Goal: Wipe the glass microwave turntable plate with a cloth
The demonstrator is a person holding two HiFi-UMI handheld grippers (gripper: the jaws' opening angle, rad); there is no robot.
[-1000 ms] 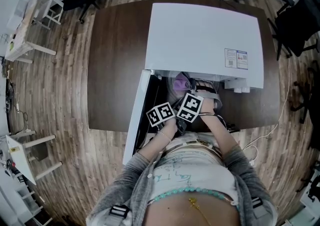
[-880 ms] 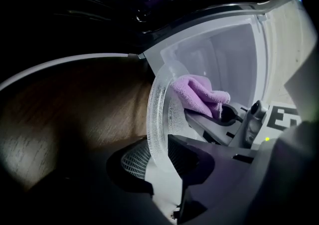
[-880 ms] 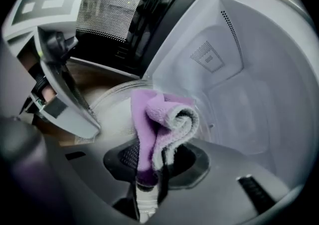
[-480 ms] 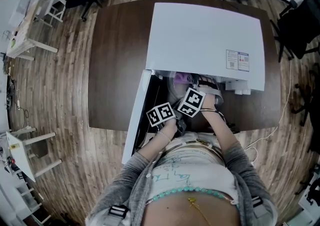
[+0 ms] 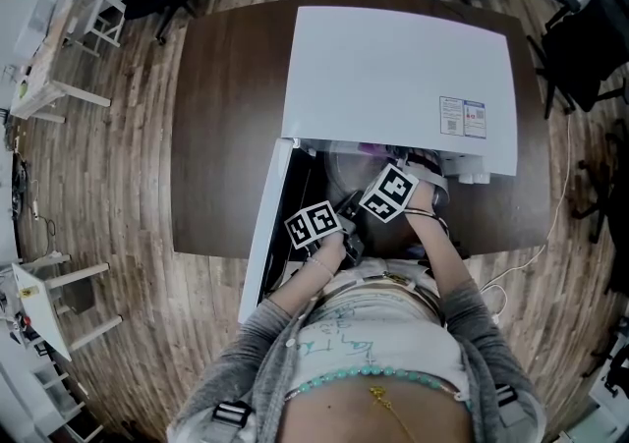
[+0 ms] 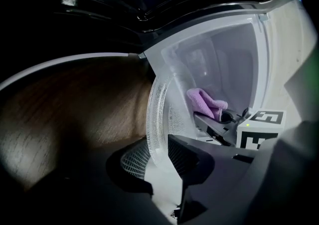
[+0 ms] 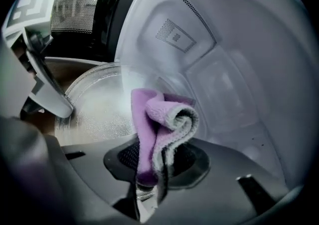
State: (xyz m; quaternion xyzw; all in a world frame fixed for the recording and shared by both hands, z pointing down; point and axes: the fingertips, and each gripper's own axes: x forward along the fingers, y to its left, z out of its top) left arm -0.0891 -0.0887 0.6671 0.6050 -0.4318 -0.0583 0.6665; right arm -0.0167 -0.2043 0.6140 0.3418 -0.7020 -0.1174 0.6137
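White microwave [image 5: 398, 78] on dark wooden table [image 5: 231, 117]

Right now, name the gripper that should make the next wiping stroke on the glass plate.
Right. The right gripper is shut on the purple cloth, close to the glass plate. The left gripper clamps the plate's rim, so it is probably best used to steady it.
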